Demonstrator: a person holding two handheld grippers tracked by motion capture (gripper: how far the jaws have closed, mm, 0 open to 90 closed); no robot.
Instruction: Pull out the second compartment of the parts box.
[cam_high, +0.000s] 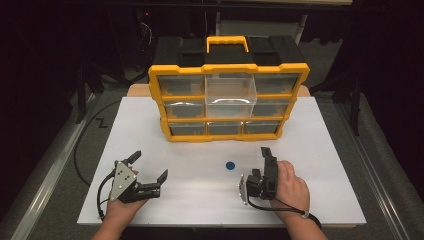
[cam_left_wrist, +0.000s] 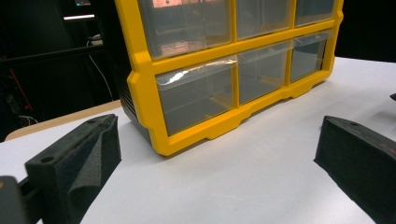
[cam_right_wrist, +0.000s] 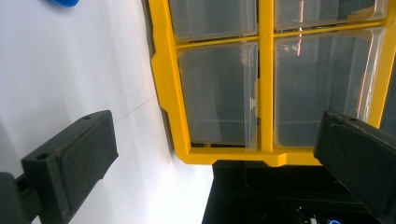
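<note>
A yellow-framed organizer (cam_high: 228, 68) with a black body and clear drawers stands at the back of the white board. Its top middle drawer (cam_high: 230, 95) is pulled out toward me. A small blue disc (cam_high: 230, 165) lies flat on the board in front of the organizer, and its edge also peeks in at the top left of the right gripper view as the blue disc (cam_right_wrist: 65, 2). My left gripper (cam_high: 149, 166) rests near the front left, open and holding nothing, with the organizer's lower left corner (cam_left_wrist: 163, 144) ahead of its jaws. My right gripper (cam_high: 265, 153) is rolled on its side to the right of the disc, jaws wide apart and empty (cam_right_wrist: 212, 149).
The white board (cam_high: 320, 165) covers the table, and a wooden edge (cam_high: 137, 90) shows behind it. A black cable (cam_high: 80, 150) curves over the grey surface at the left. Dark equipment stands behind the organizer.
</note>
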